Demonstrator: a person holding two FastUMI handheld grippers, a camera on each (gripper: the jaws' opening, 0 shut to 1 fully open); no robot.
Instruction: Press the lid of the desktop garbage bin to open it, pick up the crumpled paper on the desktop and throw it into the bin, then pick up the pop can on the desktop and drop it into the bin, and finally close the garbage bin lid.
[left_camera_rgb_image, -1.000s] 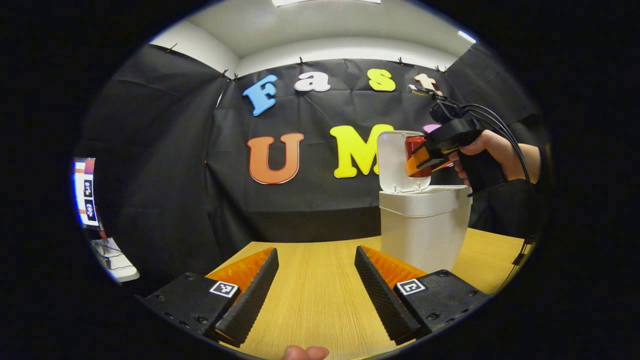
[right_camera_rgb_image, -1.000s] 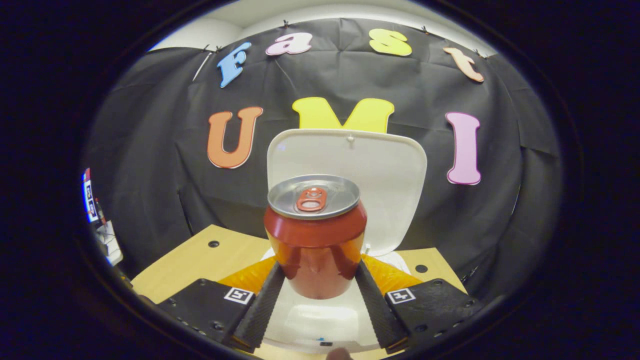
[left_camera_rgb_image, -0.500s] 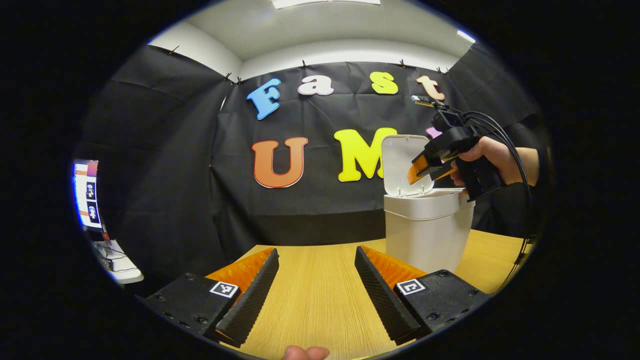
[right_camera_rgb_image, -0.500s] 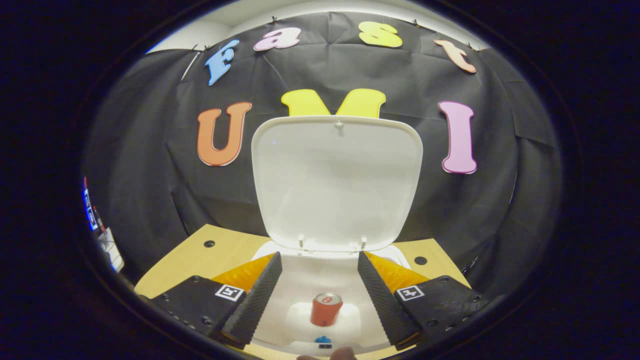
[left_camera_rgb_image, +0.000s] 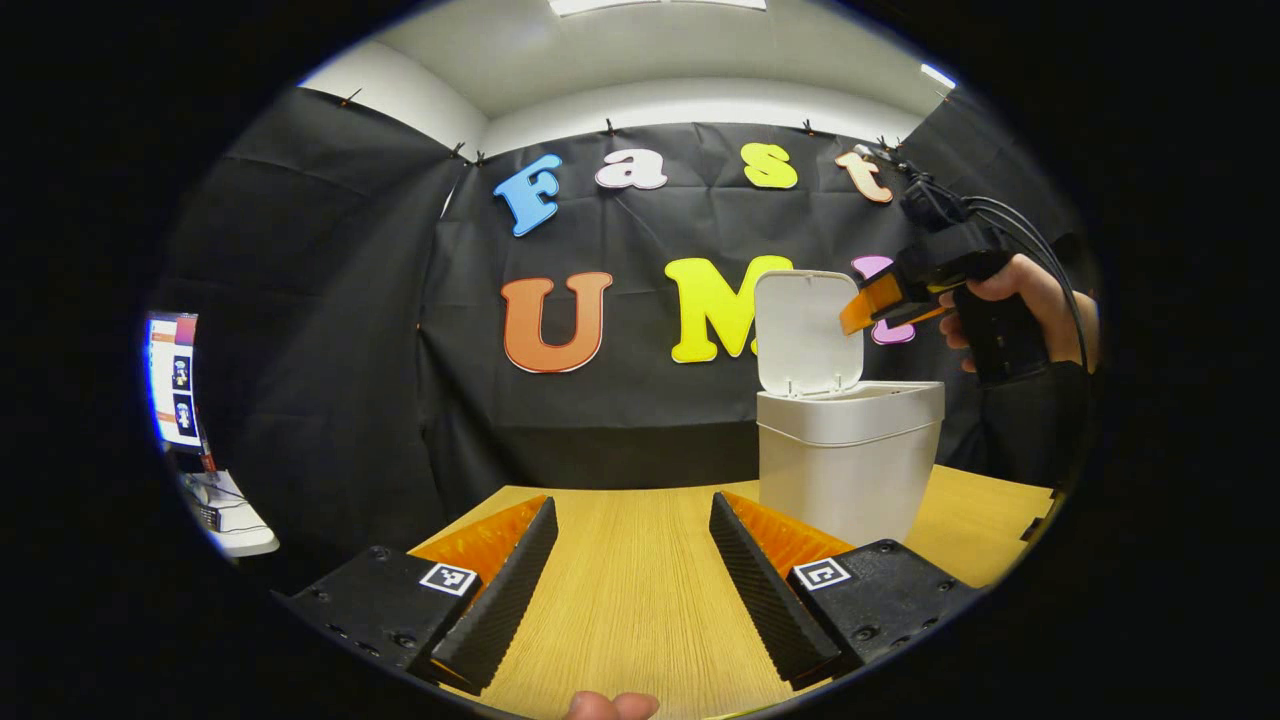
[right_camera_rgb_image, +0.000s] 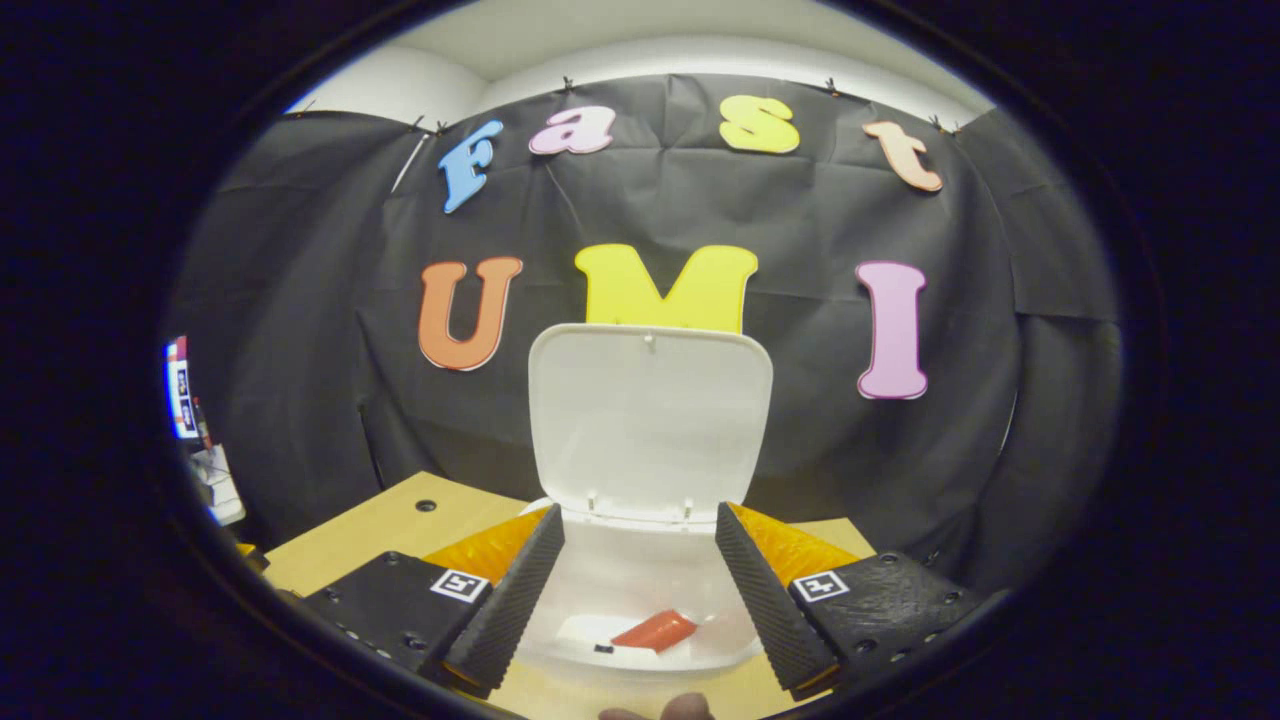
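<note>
The white desktop bin (left_camera_rgb_image: 848, 458) stands on the wooden table with its lid (left_camera_rgb_image: 806, 332) tipped up and back. In the right gripper view the lid (right_camera_rgb_image: 650, 410) stands upright and the red pop can (right_camera_rgb_image: 655, 631) lies on its side down inside the bin (right_camera_rgb_image: 640, 575). My right gripper (right_camera_rgb_image: 640, 580) is open and holds nothing, hovering above the bin's mouth; the left gripper view shows it (left_camera_rgb_image: 868, 305) in a hand, up and right of the lid. My left gripper (left_camera_rgb_image: 632, 570) is open over the bare table, left of the bin. I cannot make out the crumpled paper.
The wooden table (left_camera_rgb_image: 640, 600) stretches in front of the left gripper. A monitor (left_camera_rgb_image: 172, 380) and a small white stand (left_camera_rgb_image: 235, 520) sit off the table's left side. Small round holes (right_camera_rgb_image: 428, 506) mark the tabletop near the bin.
My right gripper opened and let the pop can drop into the bin, where it now lies on its side. It then rose and drew back from the lid. The left gripper stayed put.
</note>
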